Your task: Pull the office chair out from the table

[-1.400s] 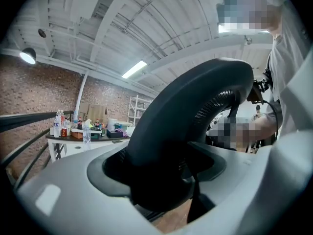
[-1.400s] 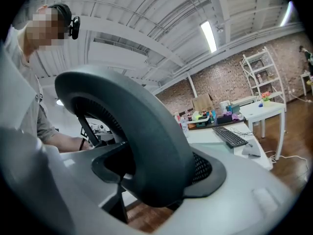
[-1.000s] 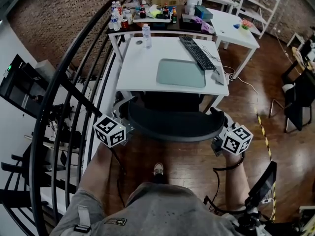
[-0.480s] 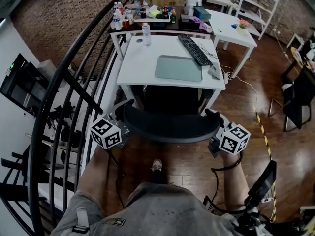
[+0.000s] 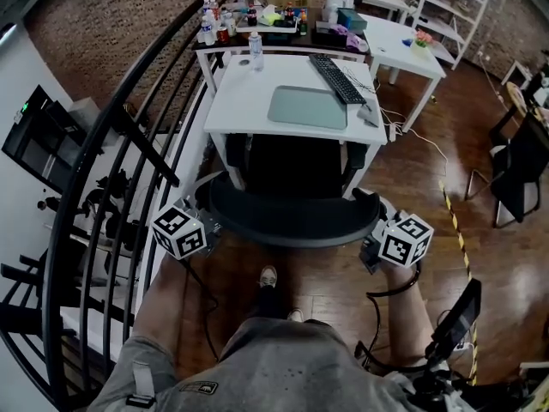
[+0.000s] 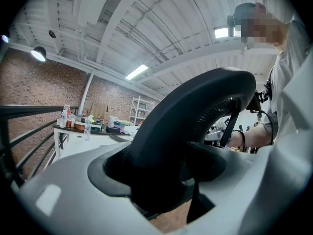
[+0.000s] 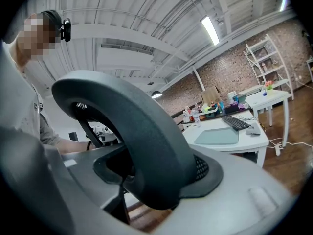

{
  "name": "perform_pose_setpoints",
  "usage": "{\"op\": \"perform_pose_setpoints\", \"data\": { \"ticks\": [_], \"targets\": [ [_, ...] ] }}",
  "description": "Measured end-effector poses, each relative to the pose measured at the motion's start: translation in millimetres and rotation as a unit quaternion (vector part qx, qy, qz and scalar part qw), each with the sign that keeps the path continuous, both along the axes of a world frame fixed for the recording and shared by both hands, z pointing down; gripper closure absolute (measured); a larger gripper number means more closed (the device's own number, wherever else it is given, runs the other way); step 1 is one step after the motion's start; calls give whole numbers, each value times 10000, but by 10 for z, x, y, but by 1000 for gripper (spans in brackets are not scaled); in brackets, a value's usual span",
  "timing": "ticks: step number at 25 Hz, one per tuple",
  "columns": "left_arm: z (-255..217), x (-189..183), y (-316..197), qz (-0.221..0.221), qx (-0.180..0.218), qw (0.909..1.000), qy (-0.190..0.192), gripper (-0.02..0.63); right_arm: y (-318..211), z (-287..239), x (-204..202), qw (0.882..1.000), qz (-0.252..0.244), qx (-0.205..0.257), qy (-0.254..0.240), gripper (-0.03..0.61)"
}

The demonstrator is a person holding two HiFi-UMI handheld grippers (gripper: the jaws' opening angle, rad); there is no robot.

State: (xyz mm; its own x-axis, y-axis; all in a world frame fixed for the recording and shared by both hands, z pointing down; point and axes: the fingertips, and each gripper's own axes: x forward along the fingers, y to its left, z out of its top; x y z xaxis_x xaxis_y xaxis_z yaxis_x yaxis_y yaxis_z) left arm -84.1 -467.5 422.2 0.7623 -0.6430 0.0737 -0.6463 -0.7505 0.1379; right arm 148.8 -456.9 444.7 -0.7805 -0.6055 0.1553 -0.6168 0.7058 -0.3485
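The black office chair's curved backrest (image 5: 292,217) stands just out from the white table (image 5: 249,101), its seat half under the tabletop. My left gripper (image 5: 206,223) grips the backrest's left end and my right gripper (image 5: 371,232) its right end. In the left gripper view the backrest rim (image 6: 195,126) fills the gap of the left gripper (image 6: 166,170), whose pads press on it. The right gripper view shows the same rim (image 7: 142,131) clamped in the right gripper (image 7: 156,173).
A keyboard (image 5: 343,80), a grey mat (image 5: 310,107) and a bottle (image 5: 255,51) lie on the table. A black stair railing (image 5: 129,136) runs close on the left. My shoe (image 5: 268,277) is behind the chair. Another white table (image 5: 403,41) and a black chair (image 5: 519,178) stand to the right.
Both grippers and the chair's backrest have come toward me, away from the table. A wider gap shows between backrest and table edge.
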Motion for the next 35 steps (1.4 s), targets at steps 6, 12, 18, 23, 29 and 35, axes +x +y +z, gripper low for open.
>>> {"op": "perform_pose_setpoints", "data": {
  "ticks": [6, 12, 18, 23, 29, 35],
  "targets": [
    [-5, 1, 332, -188, 8, 9998, 7, 275, 307, 2, 2, 9999, -124, 9, -22, 291],
    [7, -3, 566, -237, -45, 9997, 0, 273, 559, 22, -6, 9998, -173, -58, -44, 295],
    [-24, -54, 791, -209, -21, 9998, -9, 272, 775, -12, -52, 9999, -121, 17, -10, 291],
    [-21, -97, 997, -156, 11, 9999, -31, 273, 978, -14, -92, 10000, -31, 63, 37, 287],
    [-23, -206, 1332, -24, -15, 10000, -32, 275, 1343, -16, -204, 10000, 26, 24, 32, 287],
    [-72, -313, 1797, 68, -10, 10000, -25, 278, 1824, -67, -308, 9999, 92, 18, 37, 287]
  ]
}}
